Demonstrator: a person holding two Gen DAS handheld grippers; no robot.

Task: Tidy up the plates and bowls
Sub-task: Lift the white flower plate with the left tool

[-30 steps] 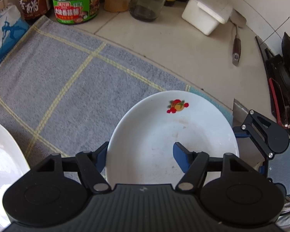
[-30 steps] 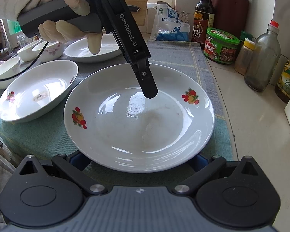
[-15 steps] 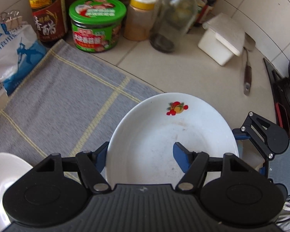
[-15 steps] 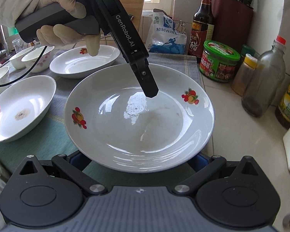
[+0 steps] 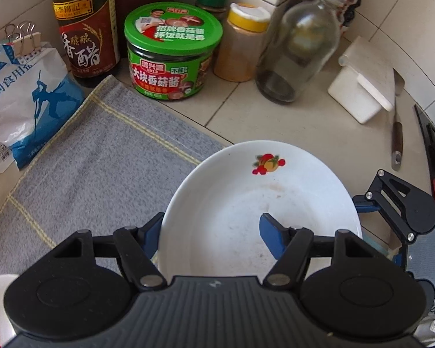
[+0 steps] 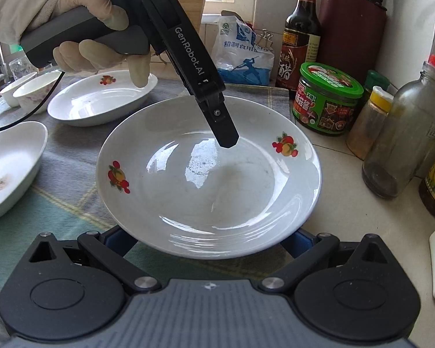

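Note:
A white plate (image 5: 246,203) with fruit decals hangs just above the grey checked cloth (image 5: 101,168) at its right end. My left gripper (image 5: 211,221) is shut on its rim, one blue pad inside the dish and the other beneath it. From the right wrist view the same plate (image 6: 217,188) fills the middle, and a left finger (image 6: 226,136) comes down from above onto its inner slope, held by a gloved hand (image 6: 81,29). My right gripper (image 6: 208,240) reaches under the plate's near edge with its jaws spread wide; the plate hides its tips.
Two more decorated plates (image 6: 101,101) (image 6: 8,168) and small bowls (image 6: 34,90) sit on the cloth to the left. A vinegar bottle (image 5: 84,29), green-lidded jar (image 5: 171,52), spice jar (image 5: 240,43), glass bottle (image 5: 298,46), salt bag (image 5: 23,98) and white box (image 5: 362,92) line the wall.
Both grippers have carried the plate across the cloth toward the jars and bottles, which now look closer. The other plates have slid away to the left. The grip looks unchanged.

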